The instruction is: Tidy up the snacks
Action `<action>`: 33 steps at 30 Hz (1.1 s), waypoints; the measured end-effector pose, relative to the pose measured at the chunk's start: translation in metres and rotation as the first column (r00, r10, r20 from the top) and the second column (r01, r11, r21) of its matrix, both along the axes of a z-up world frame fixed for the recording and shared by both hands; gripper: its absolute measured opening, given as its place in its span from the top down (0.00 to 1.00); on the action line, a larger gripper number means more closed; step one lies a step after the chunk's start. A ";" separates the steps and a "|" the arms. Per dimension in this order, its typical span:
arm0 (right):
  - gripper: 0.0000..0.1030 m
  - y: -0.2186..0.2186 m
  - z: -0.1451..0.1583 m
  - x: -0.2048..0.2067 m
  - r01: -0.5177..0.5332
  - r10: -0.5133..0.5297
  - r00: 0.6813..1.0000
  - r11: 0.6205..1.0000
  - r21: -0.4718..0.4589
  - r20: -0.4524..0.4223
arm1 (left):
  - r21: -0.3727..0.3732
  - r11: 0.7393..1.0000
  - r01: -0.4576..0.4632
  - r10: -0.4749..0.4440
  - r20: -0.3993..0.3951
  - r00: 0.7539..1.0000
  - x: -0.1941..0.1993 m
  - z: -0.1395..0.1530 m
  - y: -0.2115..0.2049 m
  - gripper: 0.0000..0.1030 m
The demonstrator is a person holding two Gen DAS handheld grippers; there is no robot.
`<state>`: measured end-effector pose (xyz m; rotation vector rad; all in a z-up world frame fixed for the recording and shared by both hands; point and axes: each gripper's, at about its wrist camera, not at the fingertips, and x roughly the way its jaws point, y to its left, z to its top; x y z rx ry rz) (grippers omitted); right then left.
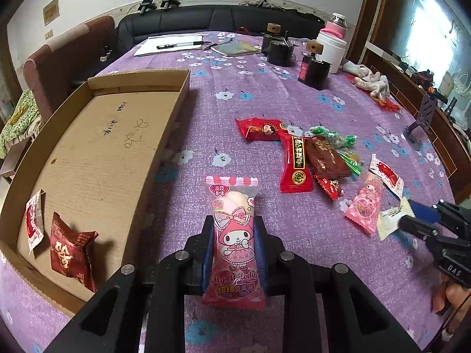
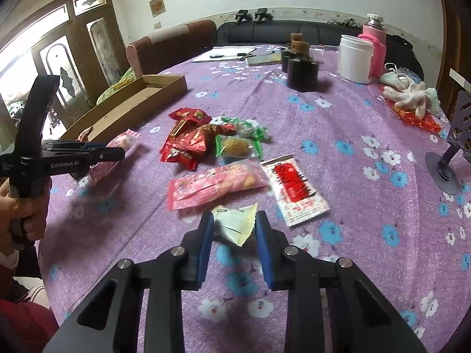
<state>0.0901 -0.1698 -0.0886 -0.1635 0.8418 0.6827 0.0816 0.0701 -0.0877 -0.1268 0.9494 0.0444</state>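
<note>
Snacks (image 2: 206, 144) lie loose on purple floral tablecloth (image 2: 353, 117) | left gripper (image 1: 234, 235) clamps pink My Melody packet (image 1: 234, 229) beside cardboard tray (image 1: 97, 153), two packets inside | right gripper (image 2: 234, 220) pinches white folded packet (image 2: 235, 225) lying next to pink wrapper (image 2: 217, 185)

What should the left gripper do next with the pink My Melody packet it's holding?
Probably carry it left and release it in the cardboard box. The left gripper is shut on the pink My Melody packet, lifted off the cloth, and the box already holds a dark red packet and a white sachet, with plenty of bare floor left.
</note>
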 end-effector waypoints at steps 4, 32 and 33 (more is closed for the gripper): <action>0.76 0.009 0.001 -0.008 -0.020 0.020 1.000 1.000 0.016 0.008 | -0.003 1.000 0.000 0.000 0.012 1.000 -0.006 0.004 0.001 0.75; 0.90 0.009 0.026 -0.020 -0.005 0.002 0.999 0.996 0.086 0.033 | 0.012 1.000 0.022 -0.023 0.081 0.996 -0.029 0.026 -0.003 0.75; 0.81 0.009 0.022 -0.017 0.007 -0.008 1.000 0.998 0.058 0.012 | 0.010 1.000 0.024 -0.025 0.079 0.997 -0.028 0.025 -0.003 0.75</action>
